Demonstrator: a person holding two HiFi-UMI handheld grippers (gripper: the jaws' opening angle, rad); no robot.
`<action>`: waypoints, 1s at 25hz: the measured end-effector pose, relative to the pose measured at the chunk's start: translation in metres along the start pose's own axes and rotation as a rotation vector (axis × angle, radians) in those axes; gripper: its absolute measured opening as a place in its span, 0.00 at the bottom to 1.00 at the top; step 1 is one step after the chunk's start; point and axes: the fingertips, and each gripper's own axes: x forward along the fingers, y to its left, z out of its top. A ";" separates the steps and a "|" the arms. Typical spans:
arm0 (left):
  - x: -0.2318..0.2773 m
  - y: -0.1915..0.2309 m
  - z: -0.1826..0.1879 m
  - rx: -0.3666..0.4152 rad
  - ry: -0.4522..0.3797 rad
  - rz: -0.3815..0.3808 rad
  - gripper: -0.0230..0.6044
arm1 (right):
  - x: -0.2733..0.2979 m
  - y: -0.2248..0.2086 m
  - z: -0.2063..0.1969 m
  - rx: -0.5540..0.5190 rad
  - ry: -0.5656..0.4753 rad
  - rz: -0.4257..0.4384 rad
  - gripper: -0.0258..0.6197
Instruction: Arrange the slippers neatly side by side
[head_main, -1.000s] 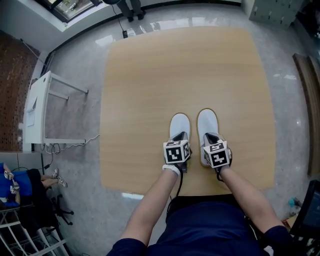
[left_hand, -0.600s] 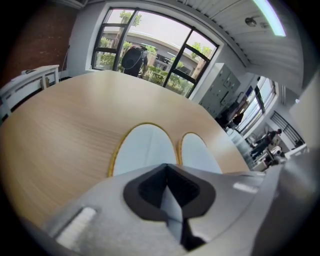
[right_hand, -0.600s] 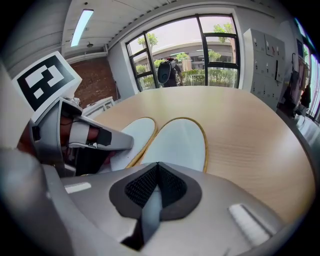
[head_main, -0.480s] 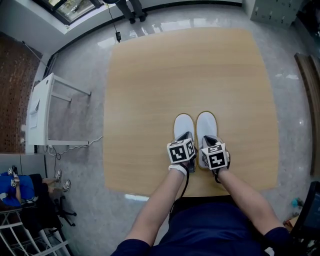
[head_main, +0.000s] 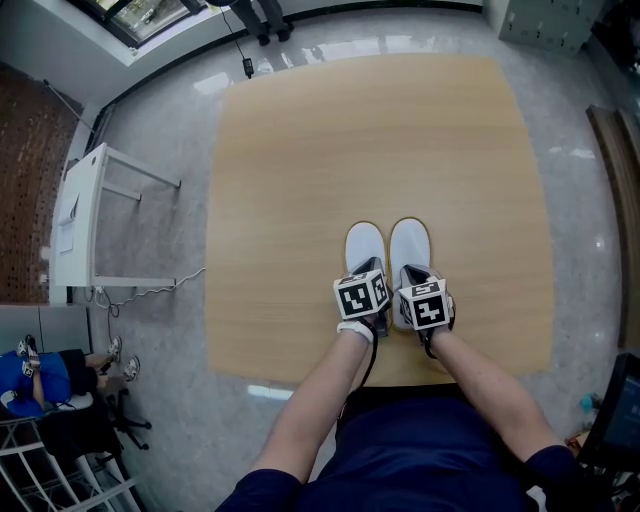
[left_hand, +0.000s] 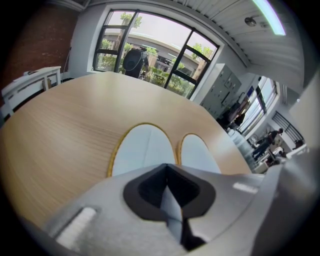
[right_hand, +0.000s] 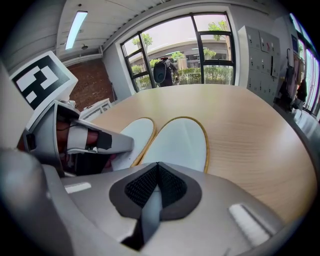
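Since a second ago the gap between the two flat white cloth slippers with yellow-tan edging has closed. The left slipper (head_main: 364, 245) and the right slipper (head_main: 410, 240) were clearly apart and now lie just beside each other, and both grippers have drawn inward with them. The pair sits toward the near edge of the light wooden table (head_main: 300, 150), toes pointing away from the person and roughly level. In the left gripper view a thin strip of wood shows between the toes.

The left gripper (head_main: 368, 270) has its jaws closed on a thin pale fold at the heel end of the left slipper (left_hand: 145, 150). The right gripper (head_main: 413, 272) is clamped the same way on the heel end of the right slipper (right_hand: 177, 140). In each gripper view the material is pinched flat between the dark pads.

These look like light, thin, floppy slippers. They should slide easily on the smooth wood, but they will bend or swing at the toe if dragged fast from one end. The heel edge, where each is held now, seems a sound place to grip. Pushing the heels together while keeping the soles flat on the table should bring them parallel without buckling the fabric.
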 end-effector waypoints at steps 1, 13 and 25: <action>-0.002 0.000 0.000 -0.011 -0.004 -0.001 0.04 | -0.001 0.000 0.000 0.018 -0.007 0.010 0.05; -0.117 -0.039 0.025 0.031 -0.164 -0.197 0.04 | -0.113 0.032 0.056 0.145 -0.236 0.286 0.05; -0.212 -0.090 0.015 0.286 -0.269 -0.312 0.04 | -0.230 0.049 0.069 -0.031 -0.436 0.314 0.05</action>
